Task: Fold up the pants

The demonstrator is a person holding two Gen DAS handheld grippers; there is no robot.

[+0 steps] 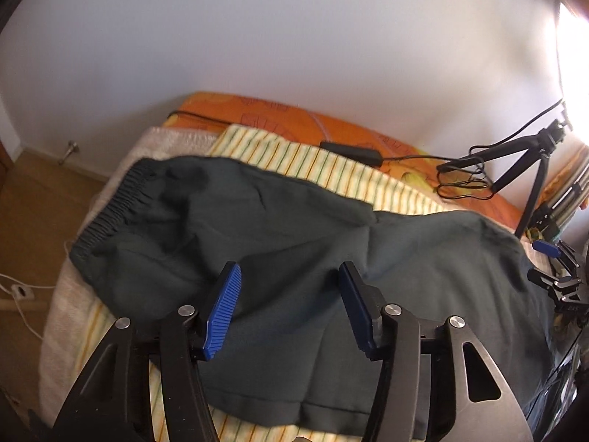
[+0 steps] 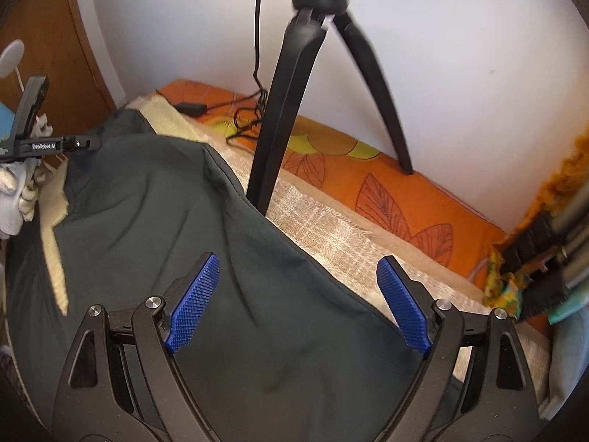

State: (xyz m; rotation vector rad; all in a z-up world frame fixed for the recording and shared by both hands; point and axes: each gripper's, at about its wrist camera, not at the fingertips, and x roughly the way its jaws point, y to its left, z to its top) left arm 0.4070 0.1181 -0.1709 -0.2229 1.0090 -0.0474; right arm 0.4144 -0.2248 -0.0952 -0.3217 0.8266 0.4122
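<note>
Dark green pants [image 1: 294, 228] lie spread over a striped towel on a bed, with the elastic waistband [image 1: 106, 206] at the left and a hem [image 1: 331, 416] at the near edge. My left gripper [image 1: 291, 276] hovers over the middle of the cloth, its blue pads [image 1: 224, 305] apart and nothing pinched between them. In the right wrist view the pants [image 2: 165, 221] fill the lower left. My right gripper [image 2: 298, 265] stands wide open over their right edge, where the cloth meets the towel. A gloved hand [image 2: 14, 191] carries the left gripper's black frame [image 2: 48, 145] at the far left.
The striped towel [image 1: 331, 165] lies on an orange leaf-print sheet [image 2: 405, 199] against a white wall. A black tripod [image 2: 279, 110] stands on the bed just behind the pants. A power adapter [image 1: 349, 151] and coiled cable [image 1: 464, 180] lie on the sheet. Wooden floor [image 1: 33, 221] lies to the left.
</note>
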